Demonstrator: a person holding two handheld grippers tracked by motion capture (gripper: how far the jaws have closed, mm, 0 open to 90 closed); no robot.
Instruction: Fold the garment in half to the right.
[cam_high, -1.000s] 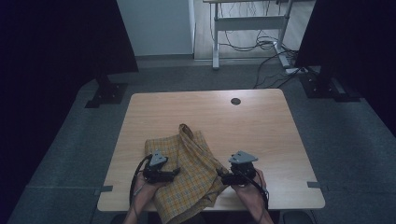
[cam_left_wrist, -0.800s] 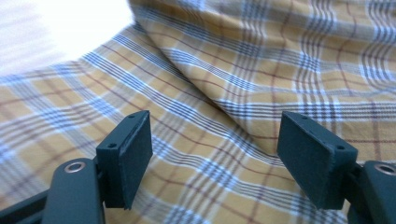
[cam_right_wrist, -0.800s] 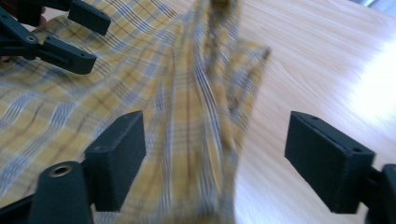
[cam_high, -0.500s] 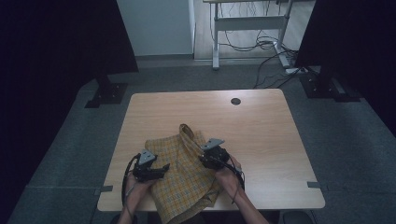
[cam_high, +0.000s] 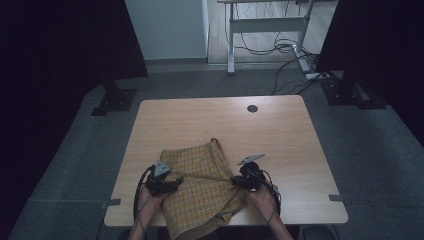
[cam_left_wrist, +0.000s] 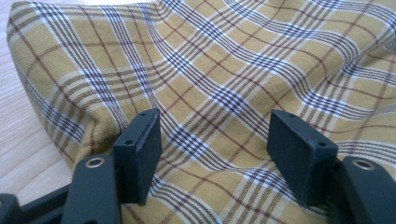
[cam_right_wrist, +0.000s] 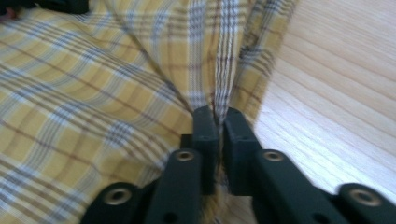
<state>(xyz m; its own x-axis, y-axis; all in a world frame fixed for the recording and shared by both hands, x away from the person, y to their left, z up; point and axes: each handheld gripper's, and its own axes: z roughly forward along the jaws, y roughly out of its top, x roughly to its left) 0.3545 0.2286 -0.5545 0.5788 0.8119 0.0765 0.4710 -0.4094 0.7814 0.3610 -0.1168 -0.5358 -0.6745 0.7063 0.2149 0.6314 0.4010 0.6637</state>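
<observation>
Wooden table (cam_high: 280, 130) — grey carpet (cam_high: 370, 150), seemingly

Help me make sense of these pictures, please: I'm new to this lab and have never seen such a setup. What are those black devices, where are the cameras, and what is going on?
A person sits at a wooden table and holds a hand-operated claw in each hand. One camera looks down from above; the other two ride on the claws and look along their black jaws.

A yellow plaid cloth lies rumpled on the near part of the table, hanging over its front edge.

The right claw has just been closing, and its jaws now pinch a fold at the cloth's edge. The left claw hovers over the cloth with its jaws apart; they have been closing a little, but nothing is gripped yet. From above, both claws sit at the cloth's two sides.
</observation>
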